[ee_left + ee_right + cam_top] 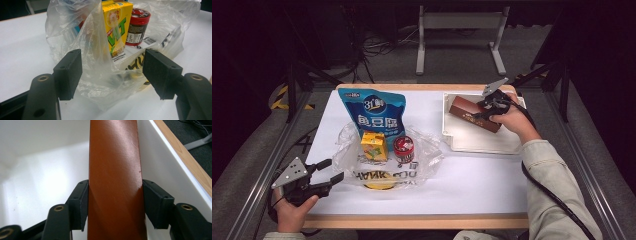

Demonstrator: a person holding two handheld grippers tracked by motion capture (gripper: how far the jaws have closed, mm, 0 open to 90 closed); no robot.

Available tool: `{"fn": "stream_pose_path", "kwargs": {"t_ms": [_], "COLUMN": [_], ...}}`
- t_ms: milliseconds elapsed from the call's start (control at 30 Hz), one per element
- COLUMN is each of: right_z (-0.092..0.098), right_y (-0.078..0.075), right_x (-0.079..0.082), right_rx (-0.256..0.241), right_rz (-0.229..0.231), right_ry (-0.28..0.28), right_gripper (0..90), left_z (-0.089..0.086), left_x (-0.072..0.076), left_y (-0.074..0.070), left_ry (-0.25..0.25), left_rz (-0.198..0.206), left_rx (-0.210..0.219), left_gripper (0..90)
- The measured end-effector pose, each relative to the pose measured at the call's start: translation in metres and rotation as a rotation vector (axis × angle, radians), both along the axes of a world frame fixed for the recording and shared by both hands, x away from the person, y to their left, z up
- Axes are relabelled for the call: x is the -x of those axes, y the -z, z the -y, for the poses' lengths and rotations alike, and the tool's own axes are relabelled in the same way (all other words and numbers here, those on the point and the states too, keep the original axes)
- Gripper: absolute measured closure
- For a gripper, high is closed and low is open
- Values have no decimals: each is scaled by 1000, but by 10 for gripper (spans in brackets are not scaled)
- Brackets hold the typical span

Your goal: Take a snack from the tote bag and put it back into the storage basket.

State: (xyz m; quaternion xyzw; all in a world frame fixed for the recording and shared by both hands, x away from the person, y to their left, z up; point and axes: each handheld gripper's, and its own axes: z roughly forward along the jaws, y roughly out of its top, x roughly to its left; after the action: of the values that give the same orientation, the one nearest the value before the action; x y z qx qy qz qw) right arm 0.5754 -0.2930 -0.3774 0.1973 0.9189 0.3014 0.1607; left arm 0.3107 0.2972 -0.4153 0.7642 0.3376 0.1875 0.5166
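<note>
Brown box (113,182) clamped by right hand-held gripper (115,202) near tray wall (160,165); left hand-held gripper (112,75) released.

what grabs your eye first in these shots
The long brown box, clamped between the right gripper fingers over the white tray at the table's far right. Next, the crinkled clear plastic bag mid-table holding a yellow drink carton and a red-lidded jar, with the open left gripper at its edge.
</note>
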Motion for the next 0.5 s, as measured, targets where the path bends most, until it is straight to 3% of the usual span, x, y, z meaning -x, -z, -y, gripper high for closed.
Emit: {"fn": "stream_pose_path", "kwargs": {"t_ms": [500], "right_z": [-4], "right_y": [10], "right_x": [-2], "right_rx": [5], "right_rz": [-2], "right_ry": [12], "right_gripper": [408], "left_z": [0], "left_x": [1], "left_y": [-1], "left_ry": [-1], "left_rz": [1], "left_rx": [2], "left_gripper": [327]}}
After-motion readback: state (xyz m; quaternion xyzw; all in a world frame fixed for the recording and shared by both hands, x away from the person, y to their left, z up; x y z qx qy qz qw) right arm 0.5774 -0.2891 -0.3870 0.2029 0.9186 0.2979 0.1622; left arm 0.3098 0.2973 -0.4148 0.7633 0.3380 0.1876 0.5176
